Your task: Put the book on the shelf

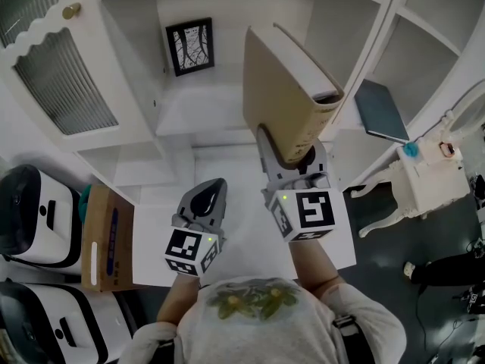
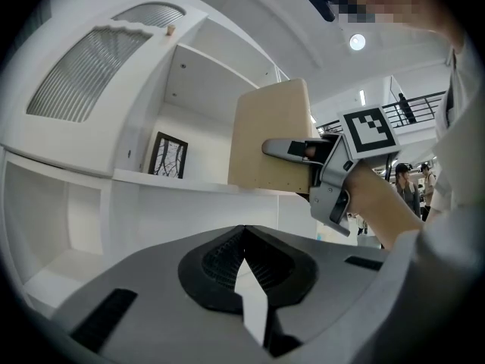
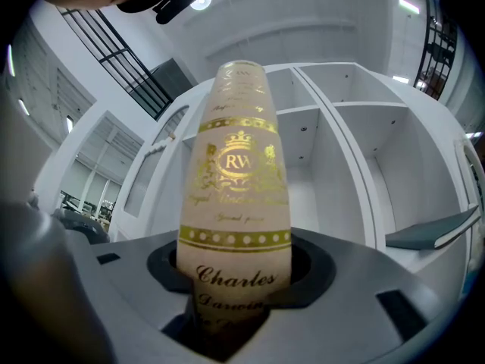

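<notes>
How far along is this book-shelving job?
Done: the book is picked up, clamped in the right gripper. In hand: it is held up before the white shelf. Left: setting it on a board and letting go. The left gripper is shut and empty.

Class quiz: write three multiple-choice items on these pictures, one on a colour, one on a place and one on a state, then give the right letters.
1. What colour is the cover of the held book?
A) red B) blue C) tan
2. Where is the framed picture?
A) flat on the book B) in a compartment of the white shelf C) under the book
3. How is the left hand-held gripper?
A) shut, empty B) clamped on the book C) wide open

Answers: 1 C, the cover is tan, with gold print on the spine. 2 B, it stands against the compartment's back wall. 3 A, its jaws meet with nothing between them; the right hand-held gripper holds the book.
</notes>
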Demonstrator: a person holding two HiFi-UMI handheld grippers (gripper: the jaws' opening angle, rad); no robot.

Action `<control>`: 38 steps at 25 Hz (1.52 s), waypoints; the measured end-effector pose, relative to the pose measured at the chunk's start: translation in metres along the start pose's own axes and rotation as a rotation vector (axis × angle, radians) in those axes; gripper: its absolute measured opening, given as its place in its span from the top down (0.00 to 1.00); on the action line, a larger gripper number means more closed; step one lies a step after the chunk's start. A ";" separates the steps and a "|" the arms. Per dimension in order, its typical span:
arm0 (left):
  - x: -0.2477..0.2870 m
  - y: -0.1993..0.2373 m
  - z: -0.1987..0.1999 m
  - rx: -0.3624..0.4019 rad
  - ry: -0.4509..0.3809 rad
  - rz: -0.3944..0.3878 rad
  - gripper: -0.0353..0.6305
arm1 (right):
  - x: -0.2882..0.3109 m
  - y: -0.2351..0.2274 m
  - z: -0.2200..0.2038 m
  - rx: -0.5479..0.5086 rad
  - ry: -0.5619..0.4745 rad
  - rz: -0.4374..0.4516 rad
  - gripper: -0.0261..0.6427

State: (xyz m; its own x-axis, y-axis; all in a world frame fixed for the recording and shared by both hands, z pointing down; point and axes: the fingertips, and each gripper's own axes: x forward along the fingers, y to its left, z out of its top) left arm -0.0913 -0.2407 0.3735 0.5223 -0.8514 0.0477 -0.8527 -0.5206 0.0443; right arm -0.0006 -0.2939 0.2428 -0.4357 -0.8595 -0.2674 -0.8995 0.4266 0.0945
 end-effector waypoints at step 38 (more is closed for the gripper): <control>0.037 0.008 0.008 -0.005 0.041 -0.043 0.91 | 0.065 -0.017 -0.015 0.036 0.113 -0.017 0.61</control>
State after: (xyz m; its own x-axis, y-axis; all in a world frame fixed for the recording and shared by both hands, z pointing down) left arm -0.0789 -0.2771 0.3676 0.5586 -0.8249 0.0863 -0.8294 -0.5562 0.0517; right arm -0.0140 -0.3611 0.2383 -0.4228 -0.8923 -0.1586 -0.9061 0.4194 0.0560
